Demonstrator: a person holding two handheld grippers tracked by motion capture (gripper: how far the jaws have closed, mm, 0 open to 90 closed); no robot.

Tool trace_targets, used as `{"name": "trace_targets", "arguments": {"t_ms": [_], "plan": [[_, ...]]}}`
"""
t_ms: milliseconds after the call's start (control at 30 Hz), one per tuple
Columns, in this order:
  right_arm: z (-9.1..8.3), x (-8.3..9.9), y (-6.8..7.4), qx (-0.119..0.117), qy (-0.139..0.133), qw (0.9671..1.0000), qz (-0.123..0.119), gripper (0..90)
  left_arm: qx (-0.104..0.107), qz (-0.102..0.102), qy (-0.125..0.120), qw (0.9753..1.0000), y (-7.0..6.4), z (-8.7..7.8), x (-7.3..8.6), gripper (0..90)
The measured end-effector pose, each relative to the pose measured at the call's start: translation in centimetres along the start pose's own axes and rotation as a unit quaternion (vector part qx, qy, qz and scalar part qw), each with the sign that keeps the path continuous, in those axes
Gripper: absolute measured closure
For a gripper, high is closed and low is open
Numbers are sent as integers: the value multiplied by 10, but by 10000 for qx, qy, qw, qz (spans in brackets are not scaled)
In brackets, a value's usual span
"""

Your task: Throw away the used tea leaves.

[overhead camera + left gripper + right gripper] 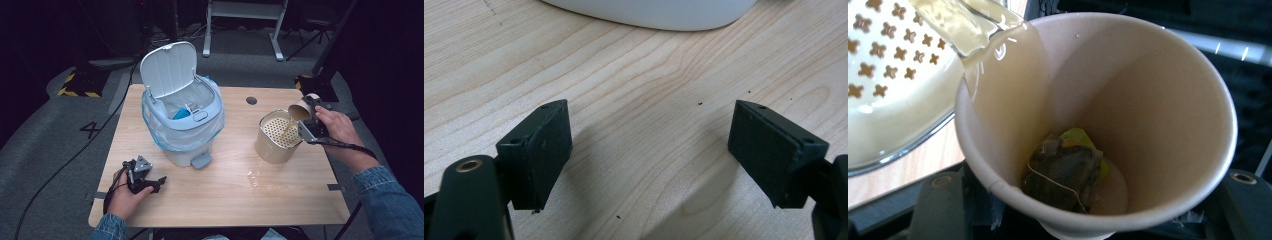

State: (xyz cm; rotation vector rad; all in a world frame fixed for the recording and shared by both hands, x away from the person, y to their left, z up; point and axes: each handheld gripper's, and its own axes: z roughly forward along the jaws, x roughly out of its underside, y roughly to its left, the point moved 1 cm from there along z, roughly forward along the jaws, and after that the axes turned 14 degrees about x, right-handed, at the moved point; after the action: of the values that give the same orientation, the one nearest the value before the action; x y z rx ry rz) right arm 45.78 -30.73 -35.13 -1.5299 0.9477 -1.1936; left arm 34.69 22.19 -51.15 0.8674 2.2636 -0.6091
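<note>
My right gripper (309,120) is shut on a tan paper cup (301,109), tipped over a cream cylindrical strainer bin (274,142) at the table's right. Pale liquid (288,131) streams from the cup's lip onto the perforated insert (278,129). In the right gripper view the paper cup (1148,110) holds a wet tea bag (1063,170) at its bottom while liquid (973,37) runs out onto the perforated insert (883,60). My left gripper (149,181) rests on the table near the front left, open, its pads (541,155) apart over bare wood.
A white pedal bin (182,117) with its lid (167,67) raised and a clear liner stands mid-table, blue rubbish inside; its base (649,12) lies just ahead of my left gripper. A small wet spill (252,176) marks the wood near the strainer bin. A dark hole (251,100) sits at the back.
</note>
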Motion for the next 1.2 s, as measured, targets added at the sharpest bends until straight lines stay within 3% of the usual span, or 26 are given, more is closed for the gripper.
{"name": "trace_targets", "arguments": {"t_ms": [200, 400, 567, 633, 667, 700, 833, 900, 933, 1000, 1133, 1200], "plan": [[-2, -4, 0, 269, 99, 9964, -800, 336, 8, -6, 3, 10000, 0, 0, 0, 178], [-5, -8, -1, 491, 99, 9876, -1489, 335, 11, -11, 3, 10000, 0, 0, 0, 178], [-6, -13, -2, 773, 139, 9716, -2231, 335, 5, -1, 3, 10000, 0, 0, 0, 178], [-6, -14, 0, 900, 261, 9604, -2624, 335, 1, 2, 2, 10000, 0, 0, 0, 179], [-6, -15, 0, 958, 226, 9529, -2868, 335, -13, 26, 6, 10000, 0, 0, 0, 178], [-6, -16, 0, 988, 218, 9493, -2976, 335, 1, -2, 0, 10000, 0, 0, 0, 178], [-7, -23, 3, 1184, 162, 9287, -3511, 335, -12, 26, 5, 10000, 0, 0, 0, 178], [-7, -26, 4, 1243, 141, 9201, -3713, 335, -2, 4, 3, 10000, 0, 0, 0, 178], [-7, -27, 5, 1261, 127, 9175, -3770, 334, -1, 4, 3, 10000, 0, 0, 0, 178], [-7, -29, 5, 1332, 150, 9083, -3962, 333, 0, 0, 2, 10000, 0, 0, 0, 178], [-6, -33, 4, 1330, 115, 9057, -4024, 332, 8, -8, 2, 10000, 0, 0, 0, 178], [-5, -33, 3, 1338, 125, 9078, -3974, 331, 8, -6, 4, 10000, 0, 0, 0, 178]]}}
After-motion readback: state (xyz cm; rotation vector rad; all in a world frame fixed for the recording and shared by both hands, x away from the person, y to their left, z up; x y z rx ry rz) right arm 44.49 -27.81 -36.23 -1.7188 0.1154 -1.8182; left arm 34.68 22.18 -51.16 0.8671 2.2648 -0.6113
